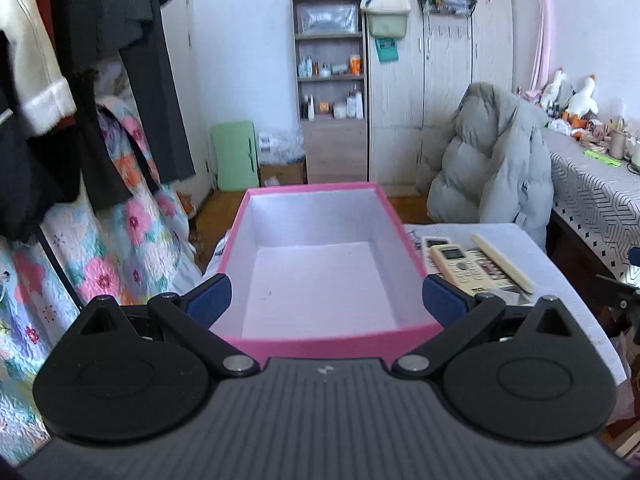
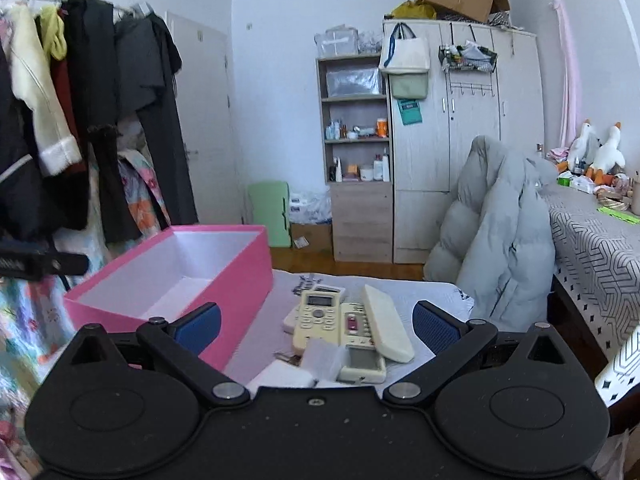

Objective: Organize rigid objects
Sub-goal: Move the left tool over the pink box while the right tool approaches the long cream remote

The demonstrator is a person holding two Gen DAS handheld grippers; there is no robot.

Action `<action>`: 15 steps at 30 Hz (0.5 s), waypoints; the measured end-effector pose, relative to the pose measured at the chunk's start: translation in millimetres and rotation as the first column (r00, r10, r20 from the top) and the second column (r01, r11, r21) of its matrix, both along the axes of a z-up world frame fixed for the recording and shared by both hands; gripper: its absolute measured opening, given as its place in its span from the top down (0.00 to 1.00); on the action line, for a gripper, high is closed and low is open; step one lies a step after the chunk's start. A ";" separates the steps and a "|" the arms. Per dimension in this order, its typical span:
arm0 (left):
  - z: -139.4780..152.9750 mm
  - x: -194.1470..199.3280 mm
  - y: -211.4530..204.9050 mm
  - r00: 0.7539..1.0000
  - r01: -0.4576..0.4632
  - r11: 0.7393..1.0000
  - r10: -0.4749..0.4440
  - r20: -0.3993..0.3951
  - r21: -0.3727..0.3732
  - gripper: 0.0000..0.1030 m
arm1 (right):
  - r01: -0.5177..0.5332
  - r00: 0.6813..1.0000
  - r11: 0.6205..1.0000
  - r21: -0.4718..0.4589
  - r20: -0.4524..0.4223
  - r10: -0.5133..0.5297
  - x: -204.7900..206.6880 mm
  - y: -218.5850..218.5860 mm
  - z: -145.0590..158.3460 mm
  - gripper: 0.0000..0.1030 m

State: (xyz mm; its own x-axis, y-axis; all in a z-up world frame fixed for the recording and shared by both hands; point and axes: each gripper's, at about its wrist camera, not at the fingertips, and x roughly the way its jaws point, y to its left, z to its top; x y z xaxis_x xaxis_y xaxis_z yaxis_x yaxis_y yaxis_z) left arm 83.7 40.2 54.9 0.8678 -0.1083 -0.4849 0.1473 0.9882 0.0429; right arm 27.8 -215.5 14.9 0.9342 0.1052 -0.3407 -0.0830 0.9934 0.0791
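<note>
An empty pink box (image 1: 308, 346) with a white inside stands on a white-covered table; it also shows in the right wrist view (image 2: 240, 280) at the left. My left gripper (image 1: 326, 300) is open, its jaws straddling the box's near end. To the box's right lies a pile of cream remote controls (image 1: 466, 266), seen in the right wrist view (image 2: 320, 314) with a long cream one (image 2: 386, 328) on top, plus small white items (image 2: 320, 356). My right gripper (image 2: 316, 328) is open and empty, just above and before the pile.
A chair with a grey puffer jacket (image 2: 500, 240) stands behind the table. A patterned desk (image 2: 592, 256) is at the right, hanging clothes (image 2: 80, 120) at the left. A shelf (image 2: 356, 140) and wardrobe (image 2: 460, 120) line the far wall.
</note>
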 end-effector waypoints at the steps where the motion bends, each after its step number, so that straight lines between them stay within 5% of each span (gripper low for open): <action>1: 1.0 12.4 6.0 1.000 -0.001 1.000 0.001 -0.024 -0.008 0.00 | -0.004 1.000 1.000 -0.006 -0.014 0.004 6.4 0.5 -1.9 0.00; 9: 1.9 118.0 45.6 0.993 -0.068 0.998 0.067 -0.097 -0.009 0.00 | -0.082 0.989 0.995 -0.062 -0.129 0.074 60.3 4.1 -11.3 0.06; 15: -18.5 201.3 56.6 0.980 -0.123 0.992 0.115 -0.160 -0.041 0.00 | -0.042 0.991 0.995 -0.086 -0.132 0.031 89.0 -3.0 -13.2 0.05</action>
